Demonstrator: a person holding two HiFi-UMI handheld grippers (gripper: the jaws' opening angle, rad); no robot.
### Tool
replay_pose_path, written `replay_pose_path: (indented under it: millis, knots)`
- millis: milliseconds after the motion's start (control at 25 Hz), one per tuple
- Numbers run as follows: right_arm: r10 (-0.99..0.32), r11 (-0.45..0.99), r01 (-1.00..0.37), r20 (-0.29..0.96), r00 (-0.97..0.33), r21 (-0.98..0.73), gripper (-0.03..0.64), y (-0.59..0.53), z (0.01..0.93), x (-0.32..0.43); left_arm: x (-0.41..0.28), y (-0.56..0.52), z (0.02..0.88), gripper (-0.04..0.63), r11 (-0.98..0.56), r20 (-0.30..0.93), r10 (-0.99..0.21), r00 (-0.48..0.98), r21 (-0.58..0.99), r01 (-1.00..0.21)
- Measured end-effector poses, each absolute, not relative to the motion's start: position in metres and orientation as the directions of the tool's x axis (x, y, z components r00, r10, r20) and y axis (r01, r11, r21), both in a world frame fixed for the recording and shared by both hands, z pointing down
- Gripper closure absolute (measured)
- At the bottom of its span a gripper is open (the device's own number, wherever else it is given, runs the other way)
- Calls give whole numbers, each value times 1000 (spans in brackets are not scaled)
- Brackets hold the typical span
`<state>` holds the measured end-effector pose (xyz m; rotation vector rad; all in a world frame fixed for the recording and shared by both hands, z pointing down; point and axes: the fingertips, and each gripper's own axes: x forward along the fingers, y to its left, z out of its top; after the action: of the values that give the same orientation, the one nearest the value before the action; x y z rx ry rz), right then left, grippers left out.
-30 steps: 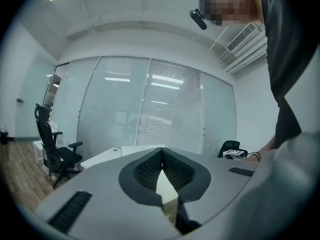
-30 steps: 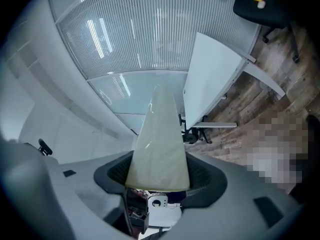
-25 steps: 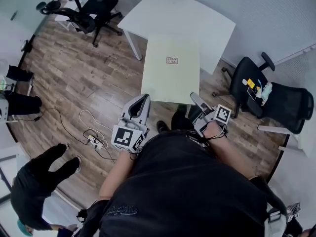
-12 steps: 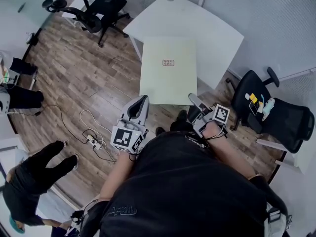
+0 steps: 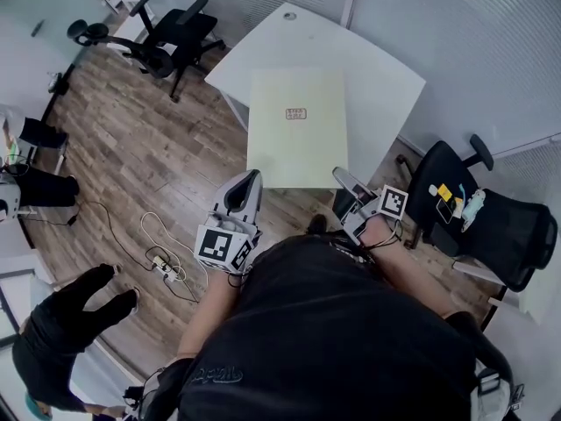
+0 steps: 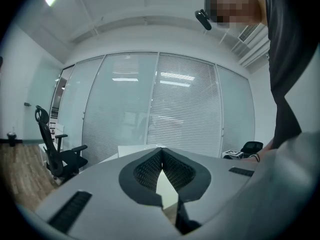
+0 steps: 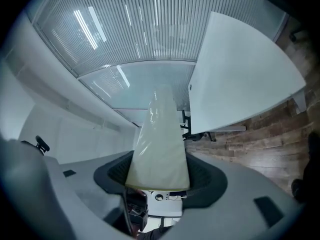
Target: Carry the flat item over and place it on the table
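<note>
flat item [image 5: 298, 125] held level out ahead of both tongs, near edge at the tips, far half over the white table [image 5: 386, 77]. two-point hold, probably to stop sag and twist. right tongs [image 7: 159, 171] clamped wide across a pale, glossy, film-wrapped face. left tongs [image 6: 161, 170] pinched nearly tip to tip, seemingly on the thin edge; poor angle. rigid cream rectangle, small label at centre. table smooth, curved-edged.

Flat item [image 5: 298, 125]: over table [image 5: 386, 68] edge, 12 o'clock.
Left gripper [image 5: 249, 182]: item's 7 o'clock corner.
Right gripper [image 5: 343, 178]: item's 5 o'clock corner.
</note>
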<state>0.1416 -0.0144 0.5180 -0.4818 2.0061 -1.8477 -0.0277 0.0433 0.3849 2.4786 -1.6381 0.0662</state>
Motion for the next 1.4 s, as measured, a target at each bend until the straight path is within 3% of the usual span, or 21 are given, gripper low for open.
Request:
replay_pose_path:
  millis: [400,1400]
  knots:
    - [-485,41,4,-23,-874,-999,322,-59,533,178,21,-2,388,580,-372,139,-913,384,105,-922]
    - [-524,8,-21,14,-851,-1000,322,-94,554,156,-10,-54,416,580,-406,156,-888,432,173,-897]
